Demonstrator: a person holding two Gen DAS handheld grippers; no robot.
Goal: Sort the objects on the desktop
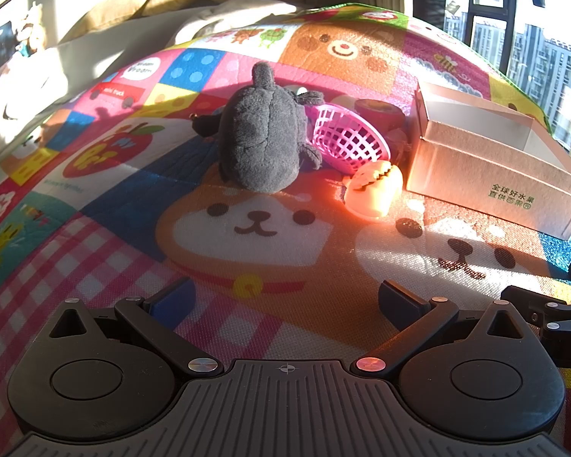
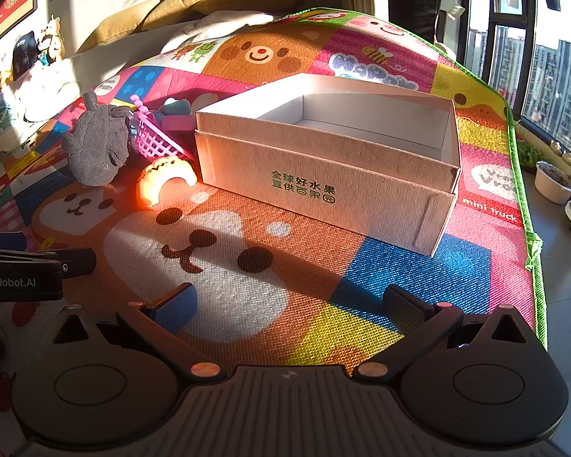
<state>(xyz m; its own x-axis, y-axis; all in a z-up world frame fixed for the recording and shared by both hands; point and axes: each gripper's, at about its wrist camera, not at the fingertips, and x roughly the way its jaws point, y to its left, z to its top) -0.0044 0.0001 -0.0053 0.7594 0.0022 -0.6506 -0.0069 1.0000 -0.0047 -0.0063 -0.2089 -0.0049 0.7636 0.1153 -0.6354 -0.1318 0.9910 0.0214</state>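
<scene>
Centrally, grey plush toy (image 1: 264, 141) lies on the play mat (image 1: 285, 266), touching the pink basket (image 1: 348, 139); orange claw clip (image 1: 375, 188) just beside, cardboard box (image 2: 323, 179) to the right, open. Left gripper (image 1: 285, 301): fingers spread, holding nothing. Right gripper (image 2: 289, 304): fingers spread, holding nothing, near the box.

On the play mat (image 1: 106, 236) the plush toy (image 1: 264, 137) sits left of the group; the mesh basket (image 1: 348, 139) lies tipped just behind and to its right, touching it; the toy dumpling (image 1: 375, 188) lies in front of the basket, between the plush and the cardboard box (image 2: 323, 175). The box stands to the right of them all, open side up; more small things lie behind the basket, too hidden to name; pillows (image 2: 186, 3) lie beyond the mat's far edge.
</scene>
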